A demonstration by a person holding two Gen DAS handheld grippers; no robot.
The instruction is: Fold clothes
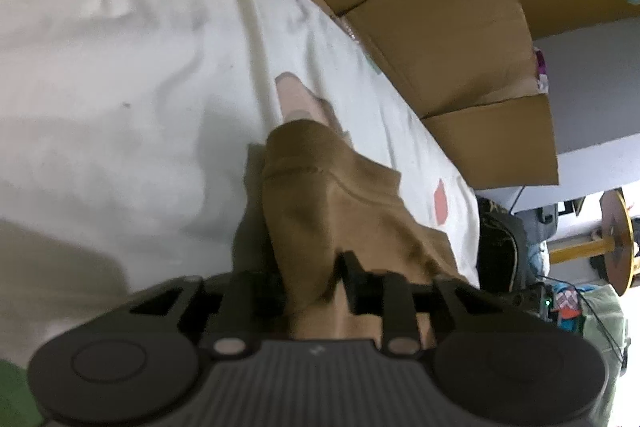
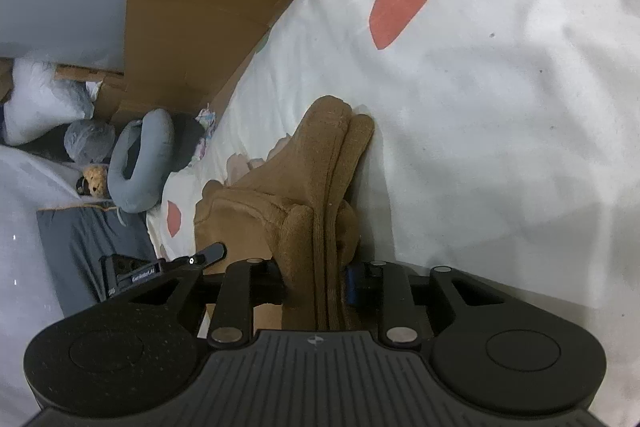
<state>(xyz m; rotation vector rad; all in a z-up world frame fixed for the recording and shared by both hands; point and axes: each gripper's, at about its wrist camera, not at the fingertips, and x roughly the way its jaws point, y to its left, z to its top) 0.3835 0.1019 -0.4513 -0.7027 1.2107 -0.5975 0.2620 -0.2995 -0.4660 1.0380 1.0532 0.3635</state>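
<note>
Both tongs, the left gripper (image 1: 316, 291) and right gripper (image 2: 316, 283), are clamped on bunched brown cloth (image 2: 320, 167) over a white sheet (image 2: 500, 87). Cloth hides their fingertips. Cardboard boxes (image 1: 440, 27) are cut off.

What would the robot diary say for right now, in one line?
step: fold clothes | left tool: shut on brown garment | right tool: shut on brown garment | surface: white sheet
</note>
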